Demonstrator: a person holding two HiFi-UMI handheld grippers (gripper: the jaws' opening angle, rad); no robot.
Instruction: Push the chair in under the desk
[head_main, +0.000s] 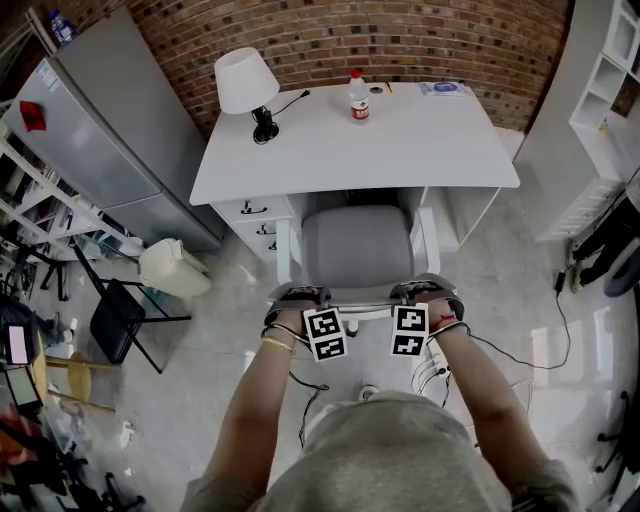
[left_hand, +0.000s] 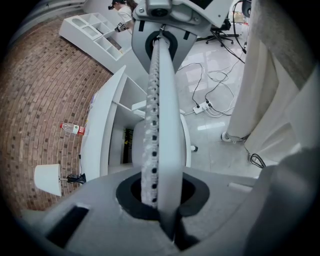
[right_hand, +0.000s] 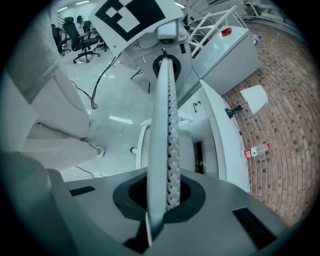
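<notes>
A chair with a grey seat (head_main: 357, 245) and white frame faces the white desk (head_main: 400, 140); the seat's front edge lies at the desk's front edge, between the desk legs. My left gripper (head_main: 298, 298) and right gripper (head_main: 425, 293) sit side by side on the top edge of the chair back (head_main: 365, 308). In the left gripper view the chair back (left_hand: 162, 110) runs as a thin perforated strip out from between the jaws of my left gripper (left_hand: 157, 200), which is shut on it. The right gripper (right_hand: 160, 200) is shut on the chair back (right_hand: 165, 115) in the same way.
On the desk stand a white lamp (head_main: 245, 85) and a bottle (head_main: 358, 98). A drawer unit (head_main: 255, 220) sits under its left side. A grey cabinet (head_main: 100, 130), a white bin (head_main: 172, 268) and a black folding chair (head_main: 120, 315) stand left. Cables (head_main: 530, 360) lie right.
</notes>
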